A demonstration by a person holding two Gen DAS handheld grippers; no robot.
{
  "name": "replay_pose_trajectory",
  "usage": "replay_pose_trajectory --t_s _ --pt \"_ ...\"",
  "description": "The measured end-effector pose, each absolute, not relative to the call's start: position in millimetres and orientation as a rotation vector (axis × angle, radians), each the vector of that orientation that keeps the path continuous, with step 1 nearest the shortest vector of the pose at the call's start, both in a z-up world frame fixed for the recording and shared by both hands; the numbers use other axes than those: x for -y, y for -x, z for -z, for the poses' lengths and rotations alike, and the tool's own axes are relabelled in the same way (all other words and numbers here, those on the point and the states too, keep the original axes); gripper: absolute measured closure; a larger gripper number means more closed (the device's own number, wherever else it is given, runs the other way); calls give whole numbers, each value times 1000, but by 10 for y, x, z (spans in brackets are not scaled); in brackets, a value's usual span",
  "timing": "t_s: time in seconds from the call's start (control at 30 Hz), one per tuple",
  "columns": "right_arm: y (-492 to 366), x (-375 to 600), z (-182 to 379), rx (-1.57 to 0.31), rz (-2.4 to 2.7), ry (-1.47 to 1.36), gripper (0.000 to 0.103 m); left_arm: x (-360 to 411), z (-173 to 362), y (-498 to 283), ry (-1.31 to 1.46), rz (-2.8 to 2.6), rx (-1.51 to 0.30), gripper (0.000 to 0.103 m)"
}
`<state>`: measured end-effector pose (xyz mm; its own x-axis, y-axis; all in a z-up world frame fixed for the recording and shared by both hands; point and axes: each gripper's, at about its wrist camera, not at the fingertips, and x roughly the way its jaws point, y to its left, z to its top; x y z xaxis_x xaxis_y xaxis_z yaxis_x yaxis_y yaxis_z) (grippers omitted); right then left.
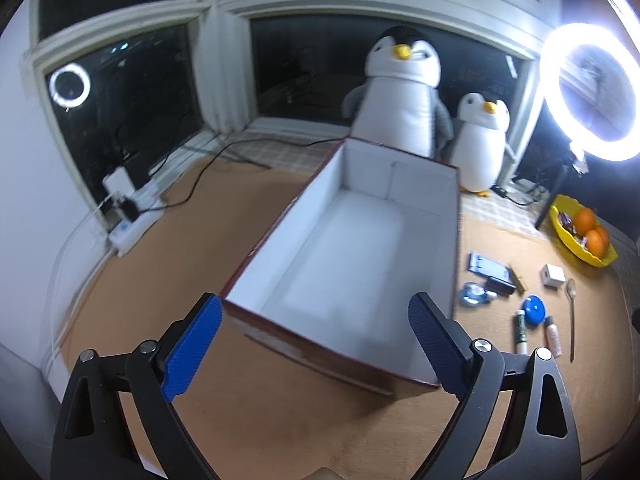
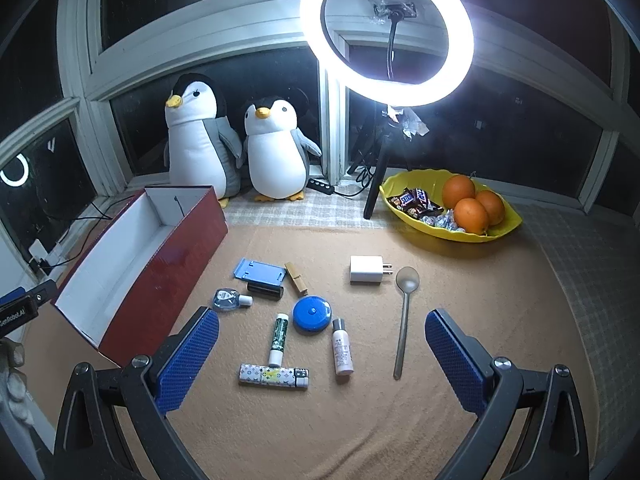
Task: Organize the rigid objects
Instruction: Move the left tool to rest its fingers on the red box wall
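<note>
In the left wrist view, your left gripper [image 1: 316, 344] hangs released, jaws spread wide and grasping nothing, poised over the near end of the red box [image 1: 348, 248]. The box stands lengthwise on the tan mat [image 1: 168, 240], its white interior bare as far as this view shows; judged from that, no item is stowed yet. Beyond the box's right wall the small objects lie in a cluster toward the mat's right edge, and the yellow bowl [image 1: 560, 236] sits at the far right corner. In the right wrist view, your right gripper [image 2: 322, 344] is likewise released and holds nothing, hovering above the cluster. The items lie apart from one another, which probably leaves room for the jaws around each: the blue disc [image 2: 312, 314], the green tube [image 2: 279, 338], the patterned lighter [image 2: 274, 377], the pink bottle [image 2: 342, 350], the spoon [image 2: 404, 316], the white charger [image 2: 367, 269], the blue stand [image 2: 259, 270], the black cylinder [image 2: 265, 291], the wooden clip [image 2: 296, 278] and the clear bottle [image 2: 231, 300]. The red box [image 2: 160, 268] lies just left of them, near the mat's left edge. The yellow bowl [image 2: 500, 228] at the far right holds three oranges [image 2: 472, 204] and wrapped sweets [image 2: 416, 202].
</note>
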<state>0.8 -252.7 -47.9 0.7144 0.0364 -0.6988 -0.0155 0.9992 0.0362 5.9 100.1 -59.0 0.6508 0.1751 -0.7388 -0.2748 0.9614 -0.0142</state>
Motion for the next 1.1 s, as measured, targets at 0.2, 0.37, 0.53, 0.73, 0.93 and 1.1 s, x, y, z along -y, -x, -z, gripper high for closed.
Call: replay_pose_trajectory --t_s 0.2,0.37,0.53,0.73,0.93,1.1 --pt "39 2598 531 -804 1 -39 1 -1200 757 -148 132 -301 -880 18" --pt "81 2674 589 -830 35 -46 1 -1322 880 -251 122 -329 -914 27" --pt "86 2712 621 -841 61 -61 1 -1420 975 -367 106 -345 -934 31" --pt "81 2699 670 -848 87 -65 1 -1538 1063 -453 96 -347 -948 41" --pt "76 2704 741 -862 129 -51 1 -1645 1200 -586 104 -332 -971 54" --pt "48 2744 800 -880 173 -47 1 -1670 1301 -690 104 -299 -984 64"
